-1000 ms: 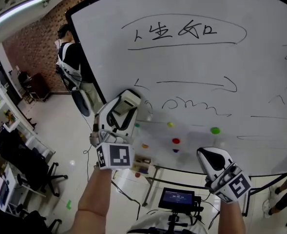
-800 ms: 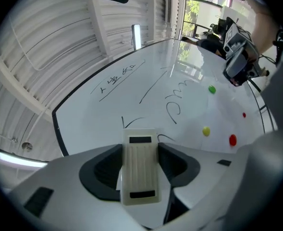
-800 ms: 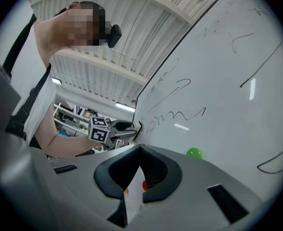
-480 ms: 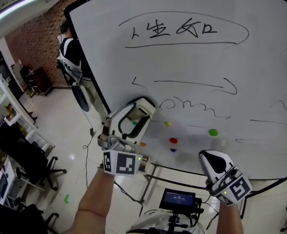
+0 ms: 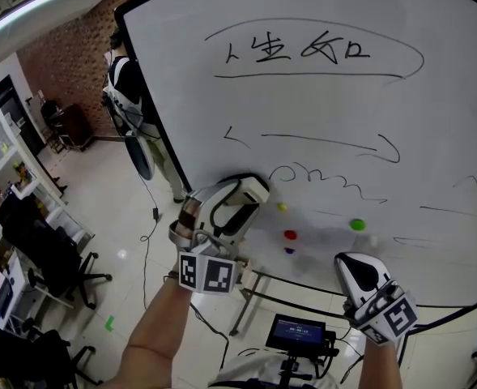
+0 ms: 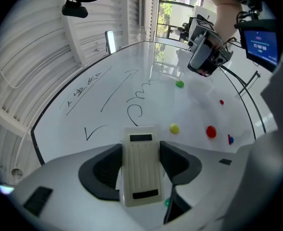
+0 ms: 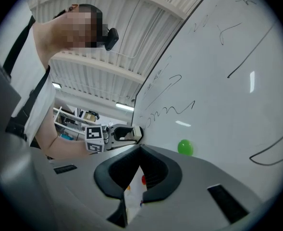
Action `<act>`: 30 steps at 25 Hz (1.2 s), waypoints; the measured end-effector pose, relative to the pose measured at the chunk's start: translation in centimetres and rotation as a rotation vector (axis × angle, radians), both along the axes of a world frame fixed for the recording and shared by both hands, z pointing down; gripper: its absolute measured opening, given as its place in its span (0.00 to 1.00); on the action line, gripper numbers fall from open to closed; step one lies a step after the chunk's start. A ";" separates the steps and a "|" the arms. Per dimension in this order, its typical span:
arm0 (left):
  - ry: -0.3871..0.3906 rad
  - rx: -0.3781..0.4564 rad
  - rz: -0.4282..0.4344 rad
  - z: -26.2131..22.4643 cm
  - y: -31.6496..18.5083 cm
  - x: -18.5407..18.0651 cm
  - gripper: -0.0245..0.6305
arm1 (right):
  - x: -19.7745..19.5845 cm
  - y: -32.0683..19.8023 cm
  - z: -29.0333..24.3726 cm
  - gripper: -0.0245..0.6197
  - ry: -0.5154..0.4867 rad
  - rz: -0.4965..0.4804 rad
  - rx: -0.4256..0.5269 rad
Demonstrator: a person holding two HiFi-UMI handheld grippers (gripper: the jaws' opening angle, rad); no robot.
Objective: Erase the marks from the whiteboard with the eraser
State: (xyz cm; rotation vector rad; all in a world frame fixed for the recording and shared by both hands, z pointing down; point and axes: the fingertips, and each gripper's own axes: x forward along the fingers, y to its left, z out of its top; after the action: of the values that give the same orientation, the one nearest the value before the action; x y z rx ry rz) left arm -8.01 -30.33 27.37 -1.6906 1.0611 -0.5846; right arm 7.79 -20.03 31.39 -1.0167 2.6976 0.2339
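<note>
The whiteboard (image 5: 432, 120) carries black writing (image 5: 303, 51), a long stroke and a squiggle (image 5: 319, 177). A white block eraser (image 6: 141, 170) sits between the jaws of my left gripper (image 6: 141, 150), its far end at the board's lower left (image 5: 253, 190). Those jaws have just been opening; the pads flank the eraser closely, with a thin gap on the left side. My right gripper (image 5: 355, 270) hangs below the board's bottom edge, shut, with nothing held (image 7: 140, 148).
Green (image 5: 357, 225), red (image 5: 291, 236) and yellow (image 5: 282, 207) magnets stick to the board near a smudged patch. A person (image 5: 129, 87) stands by the board's left edge. A small screen (image 5: 299, 331) sits below me; office chairs (image 5: 52, 266) stand at the left.
My left gripper moved right and down with the eraser, up to the board's lower left part. The right gripper stayed about where it was.
</note>
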 end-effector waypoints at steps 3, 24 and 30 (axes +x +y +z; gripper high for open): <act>0.093 -0.033 0.010 -0.8 -0.1 -0.2 0.46 | 0.6 0.0 0.0 0.05 -0.008 0.004 -0.005; 0.600 0.001 -0.090 -6.1 -2.0 -6.2 0.44 | 4.2 -0.2 -0.3 0.05 -0.066 0.060 0.018; 0.412 -0.032 0.018 -4.0 -0.2 0.5 0.44 | 3.7 -0.3 0.3 0.05 -0.062 0.033 -0.010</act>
State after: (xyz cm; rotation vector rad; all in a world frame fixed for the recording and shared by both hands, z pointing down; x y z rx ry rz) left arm -7.53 -30.52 23.42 -1.8935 1.3278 -0.2445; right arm 11.49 -20.30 31.73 -1.0537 2.6308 0.1924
